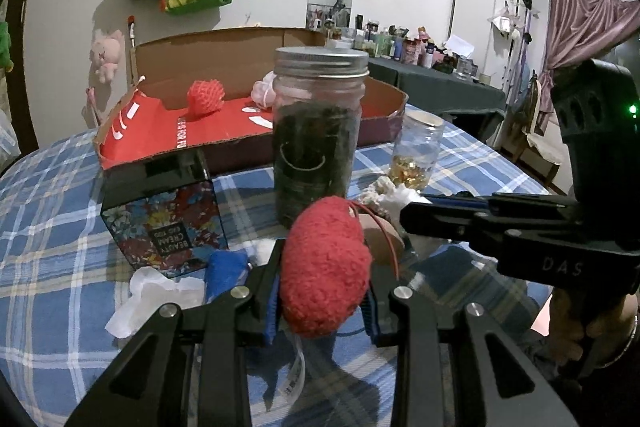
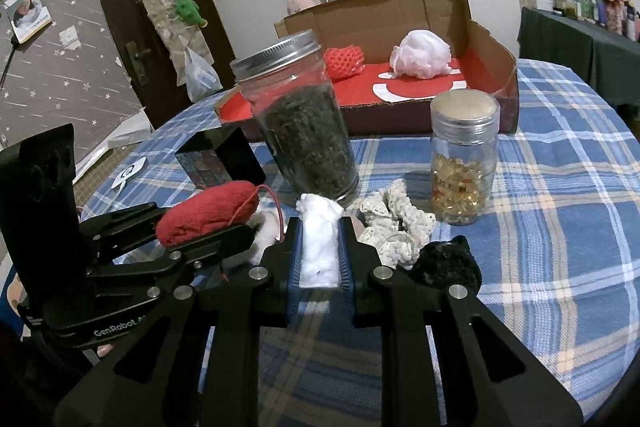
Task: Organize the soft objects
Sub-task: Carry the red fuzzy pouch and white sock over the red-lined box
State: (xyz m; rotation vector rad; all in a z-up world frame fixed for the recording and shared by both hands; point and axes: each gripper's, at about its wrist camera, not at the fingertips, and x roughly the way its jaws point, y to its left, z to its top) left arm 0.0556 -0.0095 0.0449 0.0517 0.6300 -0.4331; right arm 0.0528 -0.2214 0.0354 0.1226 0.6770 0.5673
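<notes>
My left gripper [image 1: 322,283] is shut on a red fuzzy plush heart [image 1: 324,267], held just above the checked tablecloth; it also shows in the right wrist view [image 2: 208,213]. My right gripper [image 2: 320,247] is shut on a white cotton wad [image 2: 319,239]. Beside it lie a cream crochet piece [image 2: 394,223] and a black fuzzy ball [image 2: 448,263]. The open cardboard box [image 2: 432,107] with a red floor stands behind, holding a red mesh ball [image 2: 344,61] and a white puff [image 2: 420,55].
A tall jar of dark leaves [image 2: 304,123] and a small jar of golden capsules [image 2: 462,163] stand between the grippers and the box. A floral black box [image 1: 168,219], a blue cloth [image 1: 224,273] and white tissue [image 1: 152,299] lie at left.
</notes>
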